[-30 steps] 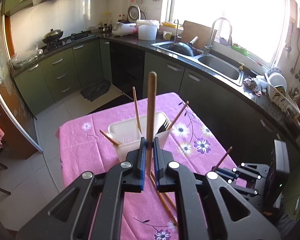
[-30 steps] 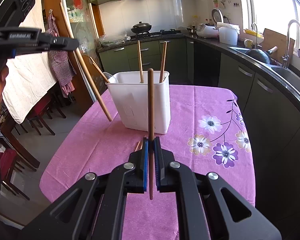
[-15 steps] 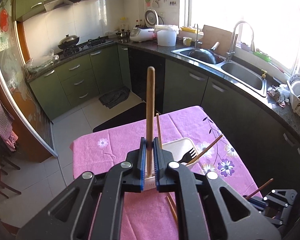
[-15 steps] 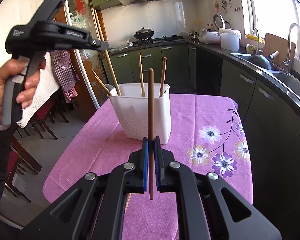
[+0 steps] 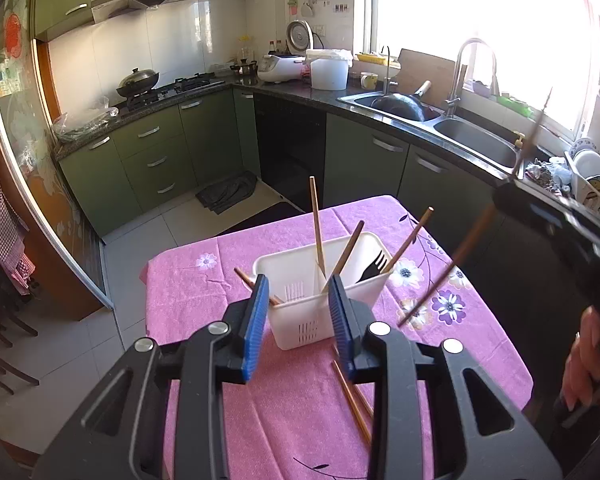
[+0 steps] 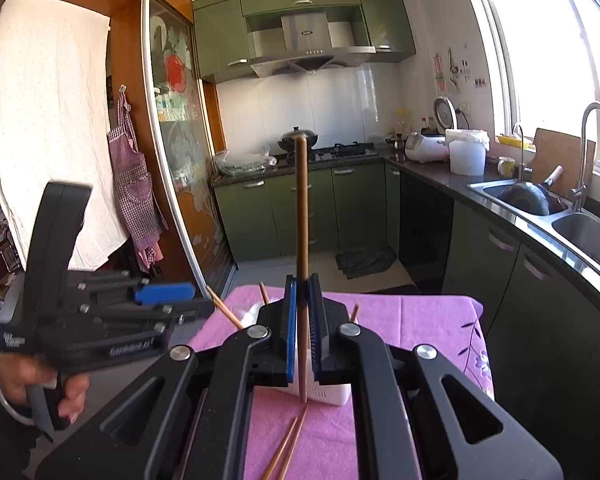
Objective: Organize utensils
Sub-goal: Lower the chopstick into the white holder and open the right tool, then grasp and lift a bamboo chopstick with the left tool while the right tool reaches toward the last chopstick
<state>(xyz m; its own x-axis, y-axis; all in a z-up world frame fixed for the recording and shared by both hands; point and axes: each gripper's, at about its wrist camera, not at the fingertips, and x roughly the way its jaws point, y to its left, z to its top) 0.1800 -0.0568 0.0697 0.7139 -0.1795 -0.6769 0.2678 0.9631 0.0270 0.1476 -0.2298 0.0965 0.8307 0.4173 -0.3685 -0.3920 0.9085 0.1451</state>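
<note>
A white utensil holder (image 5: 324,304) stands on the pink flowered tablecloth (image 5: 188,288). It holds several wooden chopsticks (image 5: 317,224) and a black fork (image 5: 374,266). My left gripper (image 5: 299,316) is open and empty just above the holder's near side. My right gripper (image 6: 303,330) is shut on a wooden chopstick (image 6: 302,208), held upright above the holder (image 6: 328,394). That chopstick also shows in the left wrist view (image 5: 448,268), slanting at the right. Two loose chopsticks (image 5: 352,404) lie on the cloth in front of the holder.
Green kitchen cabinets and a dark counter (image 5: 380,108) with a sink (image 5: 476,140) run behind the table. A stove with a wok (image 5: 138,80) is at the back left. The table's edges drop to a tiled floor (image 5: 132,256).
My left gripper has opened and let its chopstick go into the holder. My right gripper has lifted its chopstick higher and moved over the holder.
</note>
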